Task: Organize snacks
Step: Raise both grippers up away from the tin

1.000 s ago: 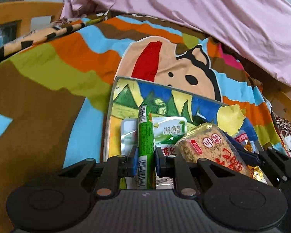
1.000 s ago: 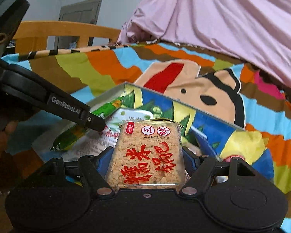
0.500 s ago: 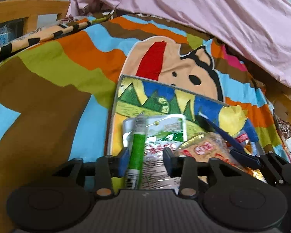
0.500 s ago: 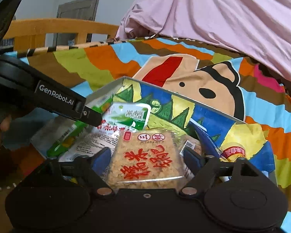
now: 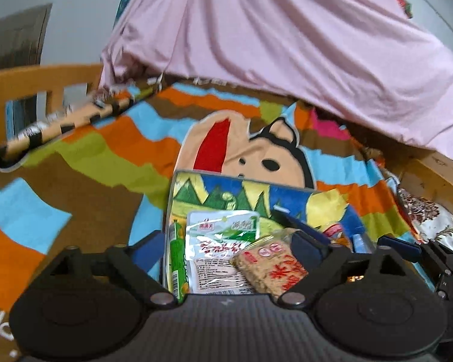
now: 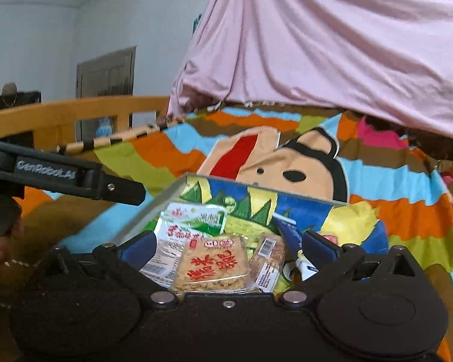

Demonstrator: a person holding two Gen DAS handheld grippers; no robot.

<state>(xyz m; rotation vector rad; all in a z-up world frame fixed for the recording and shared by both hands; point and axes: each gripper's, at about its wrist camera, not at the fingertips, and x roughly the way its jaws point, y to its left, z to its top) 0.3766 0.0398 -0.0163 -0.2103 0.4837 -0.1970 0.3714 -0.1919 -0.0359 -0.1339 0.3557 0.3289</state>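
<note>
1. Left wrist view: the left gripper point(image 5: 226, 249) has its jaws spread wide, having just opened, gripping nothing. Below them, inside the picture-printed box point(image 5: 241, 193) on the striped blanket point(image 5: 105, 163), lie the green stick pack point(image 5: 175, 259) along the box's left wall, the white-and-green packet point(image 5: 220, 241) beside it, and the rice cracker pack point(image 5: 271, 267) further right.
2. Right wrist view: the right gripper point(image 6: 226, 250) likewise stands wide (jaws just opened), empty; the rice cracker pack point(image 6: 214, 267) lies in the box point(image 6: 287, 202), clear of both pads, partly over the white-and-green packet point(image 6: 190, 223).
</note>
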